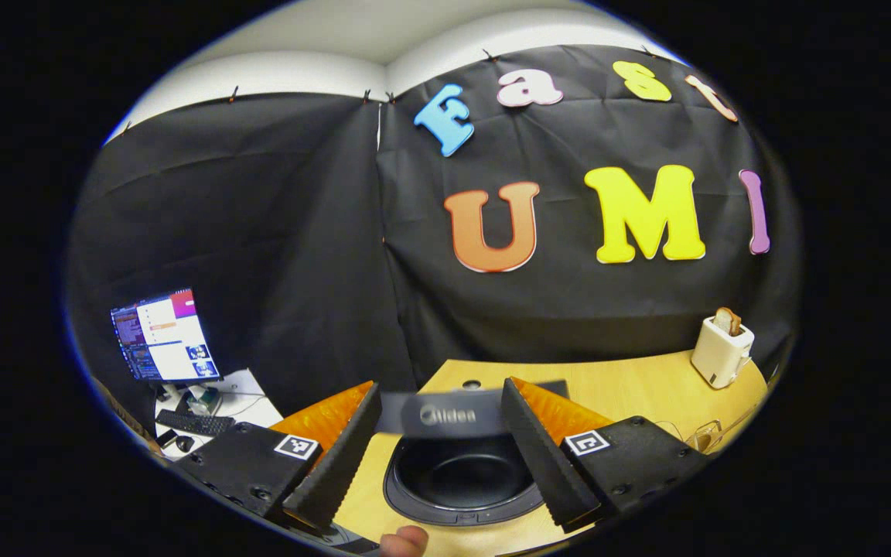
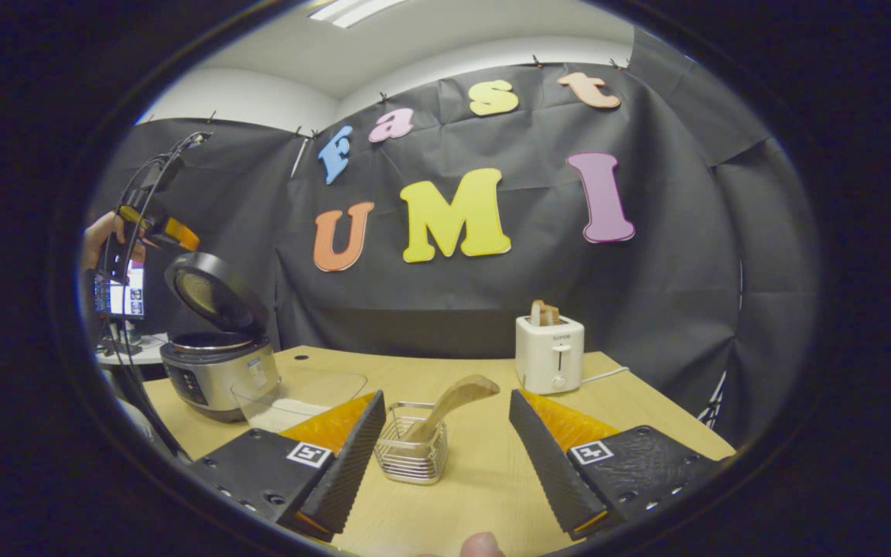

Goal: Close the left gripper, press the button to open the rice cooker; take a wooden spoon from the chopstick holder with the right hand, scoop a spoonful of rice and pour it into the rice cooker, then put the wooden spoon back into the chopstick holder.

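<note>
While your left gripper [image 1: 439,452] hangs spread over the open rice cooker [image 1: 461,472], your right gripper's [image 2: 445,456] fingers gape around the chopstick holder [image 2: 412,452] holding the wooden spoon [image 2: 449,402] on the desk [image 2: 492,480].

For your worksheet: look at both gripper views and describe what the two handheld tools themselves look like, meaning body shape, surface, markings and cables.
The left tool and the right tool look alike: two wedge-shaped fingers with ribbed inner faces, each on a blocky black mount fastened with screws. Each mount carries a small square black-and-white marker tag. In the right gripper view, thin black cables arch above the far left tool.
</note>
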Demonstrator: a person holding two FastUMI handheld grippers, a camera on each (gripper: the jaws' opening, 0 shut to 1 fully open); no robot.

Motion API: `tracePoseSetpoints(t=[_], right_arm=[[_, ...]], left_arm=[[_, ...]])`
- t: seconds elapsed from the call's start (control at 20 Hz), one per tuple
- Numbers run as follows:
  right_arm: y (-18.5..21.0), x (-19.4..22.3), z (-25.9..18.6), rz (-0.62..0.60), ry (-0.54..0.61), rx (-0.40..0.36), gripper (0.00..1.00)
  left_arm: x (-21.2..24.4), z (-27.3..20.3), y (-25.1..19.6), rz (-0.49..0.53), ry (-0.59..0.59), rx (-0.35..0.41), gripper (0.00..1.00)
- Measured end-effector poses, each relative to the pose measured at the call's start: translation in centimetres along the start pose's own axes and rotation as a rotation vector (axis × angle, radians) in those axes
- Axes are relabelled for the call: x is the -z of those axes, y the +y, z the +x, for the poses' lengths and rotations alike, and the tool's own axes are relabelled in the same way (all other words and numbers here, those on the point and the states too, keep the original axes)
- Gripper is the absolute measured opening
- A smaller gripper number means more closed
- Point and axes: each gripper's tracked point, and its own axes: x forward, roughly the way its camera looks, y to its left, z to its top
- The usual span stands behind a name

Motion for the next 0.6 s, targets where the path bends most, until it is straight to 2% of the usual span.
tracePoseSetpoints(t=[0.05, 0.1, 0.2, 0.25, 0.3, 0.5, 0.55, 0.6], right_arm=[[0.0, -0.2, 0.0, -0.005, -0.004, 0.000, 0.96], [0.0, -0.2, -0.2, -0.010, -0.010, -0.004, 0.95], [-0.2, -0.1, -0.1, -0.012, -0.005, -0.005, 0.95], [-0.4, 0.4, -0.1, -0.012, 0.006, -0.004, 0.99], [-0.4, 0.8, 0.0, -0.010, 0.018, -0.012, 0.95], [-0.5, 1.9, 0.0, 0.017, 0.053, -0.024, 0.96], [-0.6, 2.1, 0.0, 0.018, 0.061, -0.021, 0.99], [-0.6, 2.2, 0.2, 0.015, 0.066, -0.018, 0.95]], left_arm=[[-0.1, -0.7, -0.5, -0.002, -0.019, 0.009, 0.96], [-0.1, -1.2, -1.1, -0.007, -0.043, 0.016, 1.00], [0.6, -2.3, -1.8, -0.008, -0.078, 0.030, 0.99], [1.1, -2.9, -1.7, -0.003, -0.093, 0.020, 0.99], [1.8, -3.5, -1.8, -0.011, -0.104, 0.015, 0.99], [4.5, -5.8, -4.4, -0.049, -0.148, 0.034, 0.99], [5.3, -6.2, -4.8, -0.046, -0.144, 0.038, 0.99], [5.9, -6.6, -5.3, -0.047, -0.144, 0.040, 0.99]])
